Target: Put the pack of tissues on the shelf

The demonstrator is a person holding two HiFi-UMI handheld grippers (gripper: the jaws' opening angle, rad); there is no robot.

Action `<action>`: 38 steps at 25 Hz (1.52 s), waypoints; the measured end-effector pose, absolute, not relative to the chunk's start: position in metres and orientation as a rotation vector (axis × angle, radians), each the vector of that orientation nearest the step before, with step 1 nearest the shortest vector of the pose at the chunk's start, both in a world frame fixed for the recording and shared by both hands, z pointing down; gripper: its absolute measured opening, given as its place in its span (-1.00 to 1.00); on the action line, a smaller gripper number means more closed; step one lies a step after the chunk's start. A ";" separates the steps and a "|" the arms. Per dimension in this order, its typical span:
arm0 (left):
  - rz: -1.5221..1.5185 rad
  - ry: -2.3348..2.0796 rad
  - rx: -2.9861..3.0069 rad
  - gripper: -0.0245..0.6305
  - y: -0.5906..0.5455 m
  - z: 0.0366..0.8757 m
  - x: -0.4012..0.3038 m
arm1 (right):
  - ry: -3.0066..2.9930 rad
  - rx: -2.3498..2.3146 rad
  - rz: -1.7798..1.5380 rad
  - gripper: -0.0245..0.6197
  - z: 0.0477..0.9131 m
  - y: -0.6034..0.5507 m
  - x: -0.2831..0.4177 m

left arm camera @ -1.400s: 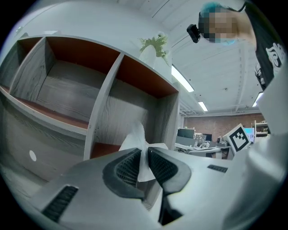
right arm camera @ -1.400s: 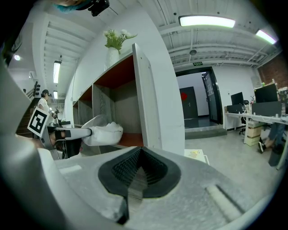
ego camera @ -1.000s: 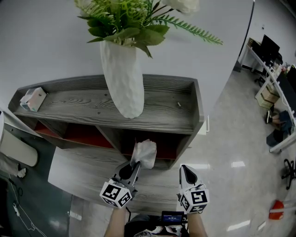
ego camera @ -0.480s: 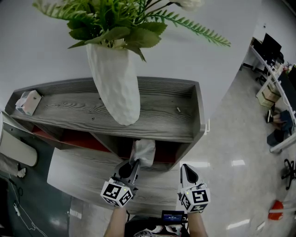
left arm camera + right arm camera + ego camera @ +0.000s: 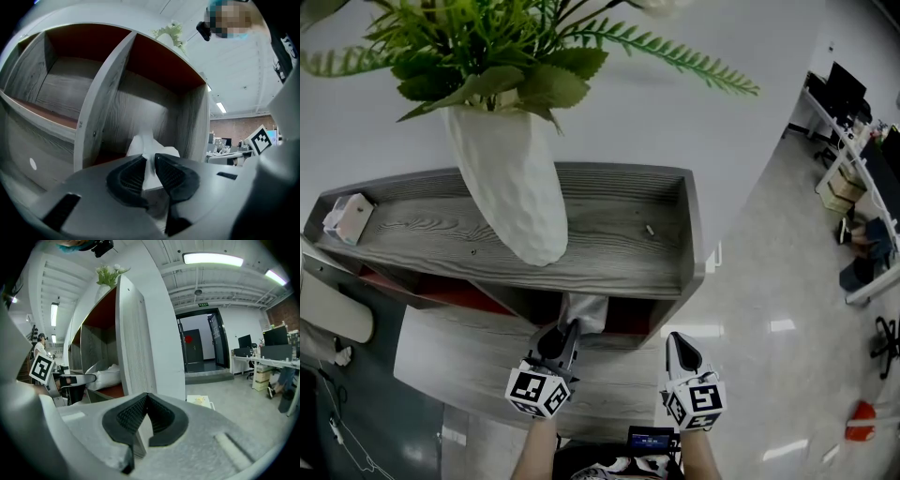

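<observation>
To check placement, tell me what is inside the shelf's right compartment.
The pack of tissues sits there, between the left gripper's opening jaws. The floor beneath it is covered.

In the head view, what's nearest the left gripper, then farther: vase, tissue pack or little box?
1. Tissue pack, between the left gripper jaws, which are opening.
2. White vase, on the shelf top.
3. Little box, shelf top's far left end.

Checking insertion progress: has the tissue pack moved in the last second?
Yes: the pack of tissues has gone further in under the front edge of the shelf top.
</observation>
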State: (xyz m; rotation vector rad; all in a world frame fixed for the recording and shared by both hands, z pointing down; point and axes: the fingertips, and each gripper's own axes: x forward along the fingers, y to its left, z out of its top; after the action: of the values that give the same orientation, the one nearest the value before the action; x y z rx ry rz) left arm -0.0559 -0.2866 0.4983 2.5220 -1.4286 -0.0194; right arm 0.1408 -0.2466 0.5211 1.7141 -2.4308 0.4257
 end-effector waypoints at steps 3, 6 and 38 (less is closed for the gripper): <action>-0.030 -1.435 2.514 -0.74 -0.290 0.499 -0.055 | -2.430 1.711 0.425 -0.91 0.522 -0.247 0.141; -0.036 -1.442 2.511 -0.74 -0.292 0.500 -0.054 | -2.433 1.709 0.427 -0.91 0.522 -0.246 0.139; -0.145 -1.388 2.496 -0.23 -0.248 0.489 -0.076 | -2.460 1.738 0.358 -0.91 0.498 -0.207 0.116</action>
State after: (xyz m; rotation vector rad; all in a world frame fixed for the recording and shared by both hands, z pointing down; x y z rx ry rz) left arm -0.0755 -0.2484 0.4890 2.4960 -1.3882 -0.1446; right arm 0.1159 -0.2073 0.4976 1.7385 -2.4601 0.3582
